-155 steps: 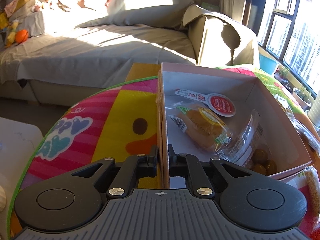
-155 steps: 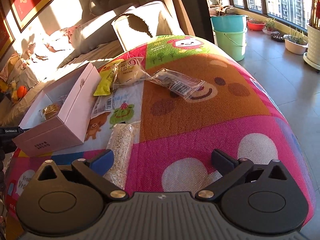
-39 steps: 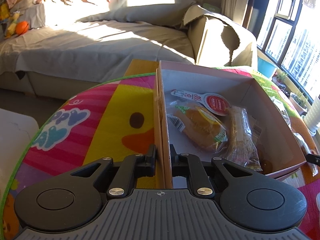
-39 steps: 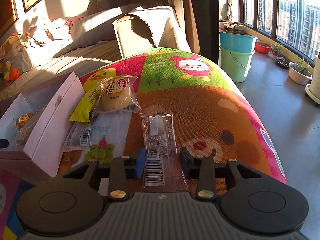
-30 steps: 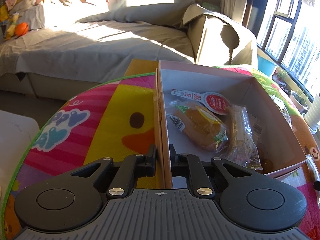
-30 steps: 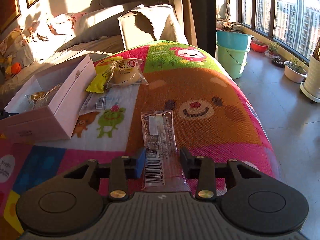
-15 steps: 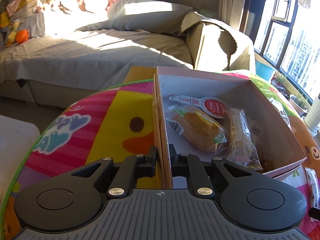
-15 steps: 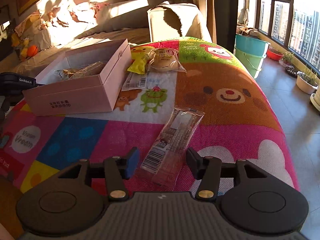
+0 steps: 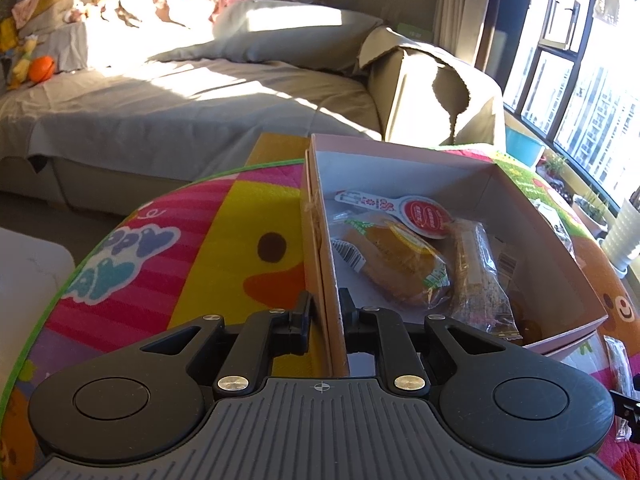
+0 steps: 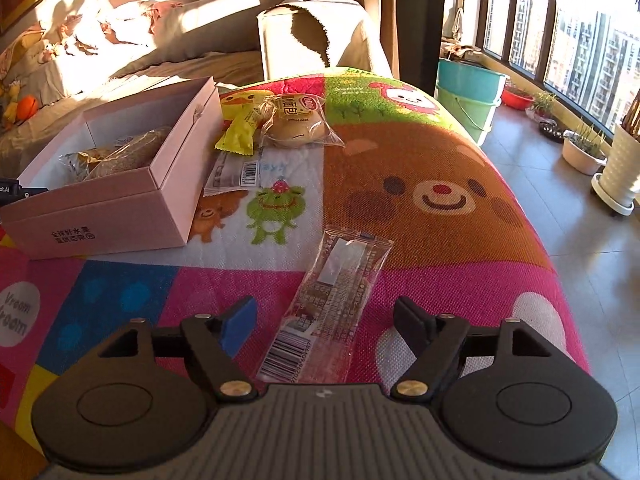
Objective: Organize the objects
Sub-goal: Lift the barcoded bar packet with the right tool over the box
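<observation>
A pink cardboard box (image 9: 400, 160) stands open on the colourful cartoon mat. My left gripper (image 9: 325, 312) is shut on its near left wall. Inside lie an orange bun packet (image 9: 396, 264), a grain bar (image 9: 480, 280) and a red-and-white packet (image 9: 416, 212). In the right wrist view the box (image 10: 120, 208) sits at the left. A clear snack packet (image 10: 332, 304) with a barcode lies flat on the mat between the fingers of my right gripper (image 10: 324, 320). Its jaws are opening and the pads stand well off the packet.
Beside the box lie a wrapped bun (image 10: 296, 124), a yellow packet (image 10: 240, 128) and a flat barcoded packet (image 10: 236, 176). The mat drops off at the right towards the tiled floor, with buckets (image 10: 468, 96) and plant pots (image 10: 580, 156). A covered sofa (image 9: 180, 100) stands behind.
My right gripper has let go of the clear packet and its jaws have spread wide; the packet now lies tilted on the mat. The left gripper keeps its hold on the box wall.
</observation>
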`<state>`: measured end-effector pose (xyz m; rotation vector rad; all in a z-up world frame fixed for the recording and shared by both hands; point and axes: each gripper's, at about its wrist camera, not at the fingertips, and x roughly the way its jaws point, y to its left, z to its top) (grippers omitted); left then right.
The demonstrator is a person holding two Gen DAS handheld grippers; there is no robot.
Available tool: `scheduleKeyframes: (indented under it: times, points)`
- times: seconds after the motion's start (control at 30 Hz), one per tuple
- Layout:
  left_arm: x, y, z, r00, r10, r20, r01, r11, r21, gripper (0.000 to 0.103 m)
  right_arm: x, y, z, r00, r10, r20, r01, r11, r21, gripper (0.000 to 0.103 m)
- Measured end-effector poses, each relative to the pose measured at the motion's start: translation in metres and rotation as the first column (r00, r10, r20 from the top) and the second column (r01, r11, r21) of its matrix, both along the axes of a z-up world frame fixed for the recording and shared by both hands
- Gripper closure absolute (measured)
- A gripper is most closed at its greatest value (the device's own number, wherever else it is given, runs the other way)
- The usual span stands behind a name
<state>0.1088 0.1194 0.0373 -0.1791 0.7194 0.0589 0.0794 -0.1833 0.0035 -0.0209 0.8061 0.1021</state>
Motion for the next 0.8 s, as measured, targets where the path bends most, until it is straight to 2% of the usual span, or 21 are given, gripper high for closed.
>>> scheduleKeyframes:
  times: [0.13,0.2,0.27,0.47,0.63,0.8]
  points:
    - [0.0,0.0,0.0,1.0,0.001,0.0,-0.001,1.0,-0.003,0.087,0.004,0.005,0.001,1.0,0.025,0.009,-0.025,1.0,-0.015,0.028]
    - [0.0,0.0,0.0,1.0,0.001,0.002,-0.001,1.0,-0.005,0.087,0.004,0.009,0.002,0.999,0.042,0.013,-0.041,0.999,-0.006,0.037]
    - [-0.001,0.001,-0.001,1.0,0.0,0.004,0.0,1.0,-0.008,0.087,0.001,0.013,0.004,0.998,0.067,0.016,-0.067,0.998,0.002,0.05]
    - [0.0,0.002,0.0,1.0,-0.006,0.006,0.006,1.0,-0.017,0.086,-0.013,0.02,0.007,0.993,0.122,-0.004,-0.122,0.992,-0.018,0.063]
    - [0.0,0.003,-0.001,1.0,-0.007,0.007,0.007,1.0,-0.02,0.086,-0.02,0.01,0.011,0.996,0.086,-0.035,-0.087,0.996,-0.007,0.065]
    - [-0.001,0.003,0.0,1.0,-0.006,0.008,0.006,1.0,-0.019,0.086,-0.014,0.015,0.009,0.995,0.099,-0.027,-0.1,0.995,-0.027,0.064]
